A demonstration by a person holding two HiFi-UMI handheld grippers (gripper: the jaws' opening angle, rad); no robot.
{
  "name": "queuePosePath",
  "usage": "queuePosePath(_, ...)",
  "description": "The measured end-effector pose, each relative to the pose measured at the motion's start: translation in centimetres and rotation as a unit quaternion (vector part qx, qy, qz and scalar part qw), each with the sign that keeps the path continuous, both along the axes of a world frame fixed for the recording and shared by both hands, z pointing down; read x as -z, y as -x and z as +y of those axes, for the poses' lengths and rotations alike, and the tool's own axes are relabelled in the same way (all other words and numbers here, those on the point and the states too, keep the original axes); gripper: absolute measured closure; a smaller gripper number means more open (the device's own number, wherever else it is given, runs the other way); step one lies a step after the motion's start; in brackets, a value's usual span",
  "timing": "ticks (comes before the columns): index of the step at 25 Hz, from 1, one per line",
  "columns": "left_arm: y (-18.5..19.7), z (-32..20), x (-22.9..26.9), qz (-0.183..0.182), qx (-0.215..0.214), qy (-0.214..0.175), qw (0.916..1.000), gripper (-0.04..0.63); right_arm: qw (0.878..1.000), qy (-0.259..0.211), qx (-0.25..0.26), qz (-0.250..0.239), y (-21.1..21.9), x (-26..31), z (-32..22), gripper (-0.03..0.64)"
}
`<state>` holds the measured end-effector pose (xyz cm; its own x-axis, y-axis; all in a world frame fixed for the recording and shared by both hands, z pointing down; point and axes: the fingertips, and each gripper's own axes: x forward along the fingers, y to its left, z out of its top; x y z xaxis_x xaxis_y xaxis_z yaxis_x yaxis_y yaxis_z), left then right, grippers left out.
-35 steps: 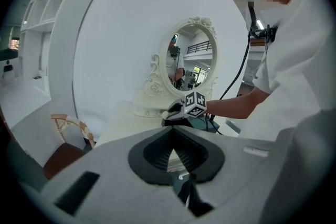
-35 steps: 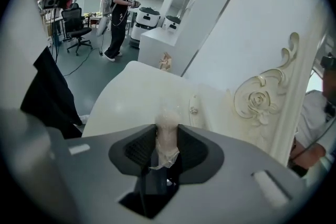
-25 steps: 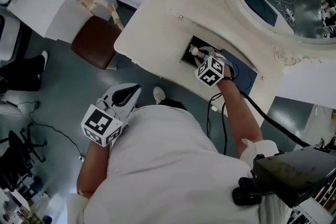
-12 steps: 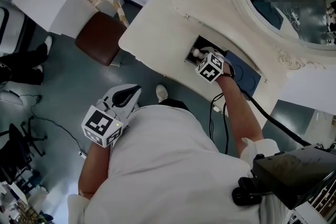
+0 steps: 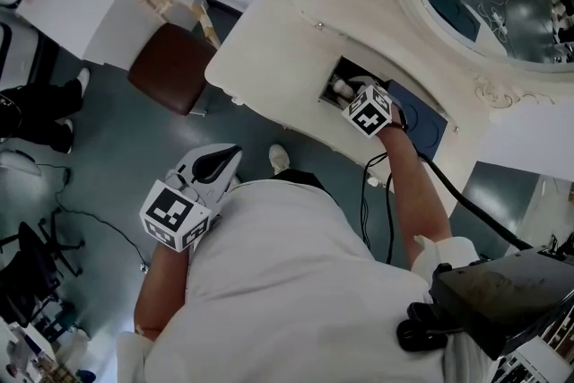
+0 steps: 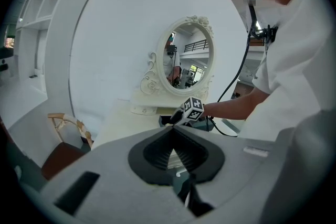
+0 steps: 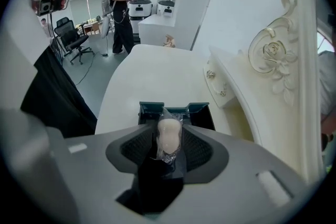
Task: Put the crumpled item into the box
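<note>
The crumpled item point(image 7: 169, 138), a cream lump in clear crinkled wrap, stands between the jaws of my right gripper point(image 7: 169, 126). Those jaws are opening, and the pads flank the wrap without clearly pressing it. Right under them is the dark teal box point(image 7: 149, 108), its flaps open, on the white dressing table point(image 7: 142, 76). In the head view the right gripper point(image 5: 352, 91) reaches into the box point(image 5: 334, 72), where a bit of the cream item point(image 5: 341, 87) shows. My left gripper point(image 5: 231, 153) hangs shut and empty beside my body, its tip point(image 6: 173, 127) pointing toward the table.
An ornate oval mirror point(image 5: 502, 4) rises behind the box, with a blue mat point(image 5: 423, 128) to its right. A brown stool point(image 5: 170, 67) stands left of the table. A black cable point(image 5: 466, 211) trails from my right arm. A person point(image 7: 123, 8) stands far off.
The right gripper stays at the box and has edged slightly further in. The left gripper has not moved. The head view has shifted a little.
</note>
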<state>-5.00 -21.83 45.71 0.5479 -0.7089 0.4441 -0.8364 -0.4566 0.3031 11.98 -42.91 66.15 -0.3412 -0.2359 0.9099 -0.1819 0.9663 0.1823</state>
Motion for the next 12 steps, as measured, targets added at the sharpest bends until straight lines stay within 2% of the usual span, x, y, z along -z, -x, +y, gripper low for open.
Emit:
queuePosePath(5,0.8,1.1,0.2,0.004,-0.021,-0.005,0.9998,0.594,0.999,-0.017,-0.037,-0.033,0.5,2.2,1.4,0.460)
queuePosePath(8,1.5,2.0,0.3,0.005,-0.035,-0.009,0.9993,0.594,0.997,-0.031,-0.056,-0.054,1.1,3.6,3.1,0.512)
queuePosePath(12,2.4,3.8,0.5,0.008,-0.054,-0.013,0.9984,0.593,0.993,-0.042,-0.081,-0.081,2.0,5.0,6.5,0.615)
